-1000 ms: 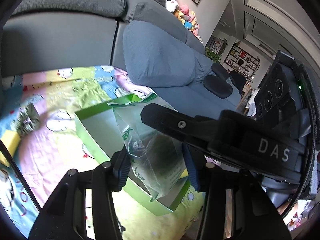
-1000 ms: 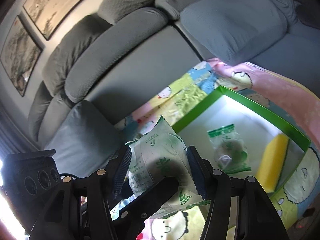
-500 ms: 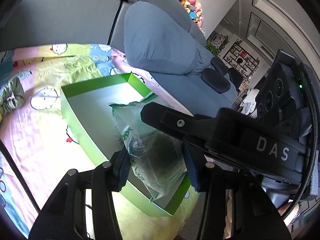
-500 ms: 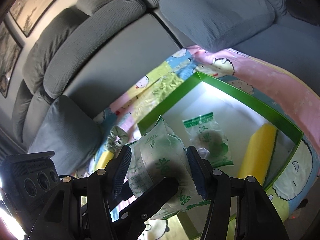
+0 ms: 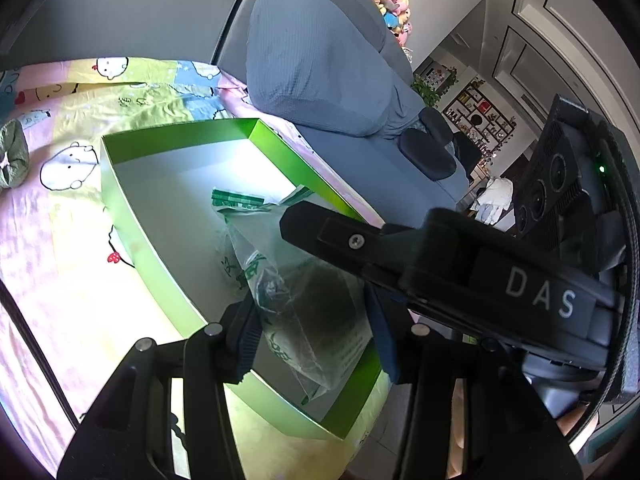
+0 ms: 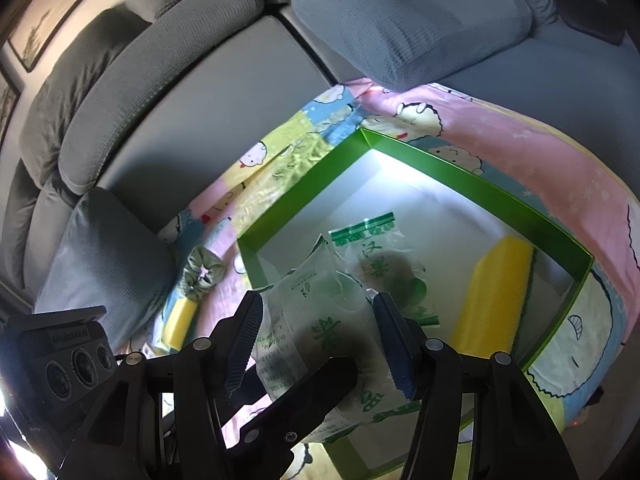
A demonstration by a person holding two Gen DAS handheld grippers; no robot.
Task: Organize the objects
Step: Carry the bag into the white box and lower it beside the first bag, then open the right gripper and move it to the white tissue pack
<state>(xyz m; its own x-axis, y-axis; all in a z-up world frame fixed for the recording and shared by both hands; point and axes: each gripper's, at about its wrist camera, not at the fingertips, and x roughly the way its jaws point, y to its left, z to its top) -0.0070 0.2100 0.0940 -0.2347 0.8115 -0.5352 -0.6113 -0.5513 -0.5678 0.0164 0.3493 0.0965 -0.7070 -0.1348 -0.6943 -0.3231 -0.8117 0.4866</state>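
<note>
Two grippers clamp one green-printed snack bag point(image 6: 320, 332) over the green box point(image 5: 132, 216), lower than before: left gripper point(image 5: 310, 336), then right gripper point(image 6: 320, 340), lettered "DAS". At center frame, another packet point(image 6: 380, 264) beside a yellow sponge point(image 6: 492, 292).

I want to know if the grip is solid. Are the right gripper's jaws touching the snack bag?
Touching. In the right wrist view the right gripper has both jaws pressed against the sides of the snack bag, with no gap either side.
</note>
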